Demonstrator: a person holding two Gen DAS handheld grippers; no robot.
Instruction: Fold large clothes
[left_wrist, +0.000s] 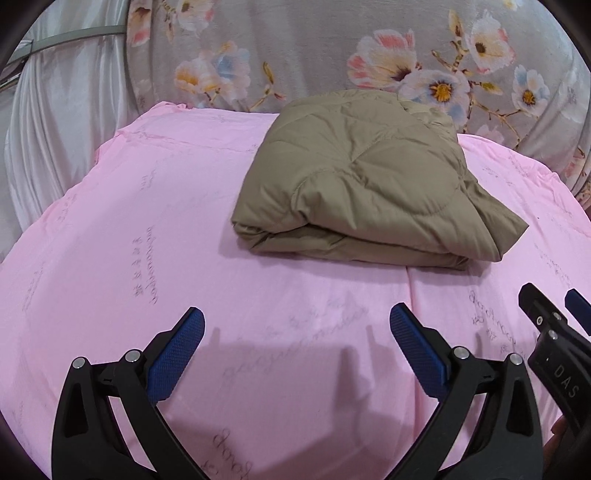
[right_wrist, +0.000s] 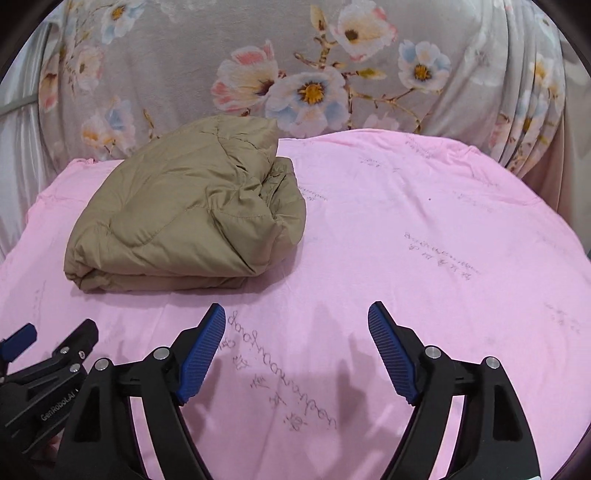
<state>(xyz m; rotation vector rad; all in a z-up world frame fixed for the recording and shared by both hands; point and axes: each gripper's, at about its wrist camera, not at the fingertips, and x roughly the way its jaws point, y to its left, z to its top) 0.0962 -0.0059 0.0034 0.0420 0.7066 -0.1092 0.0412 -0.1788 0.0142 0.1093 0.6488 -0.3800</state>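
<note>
Two hand-held grippers hover side by side over the bed. The left hand-held gripper (left_wrist: 297, 328) has its two blue-padded fingers spread wide with nothing between them; the right hand-held gripper (right_wrist: 296, 325) is likewise spread wide and holds nothing. Beyond them, apart from both, one folded tan quilted jacket (left_wrist: 365, 177) lies on the pink sheet (left_wrist: 129, 229), toward its far edge. Behind it hangs one grey floral cloth (right_wrist: 295, 74).
</note>
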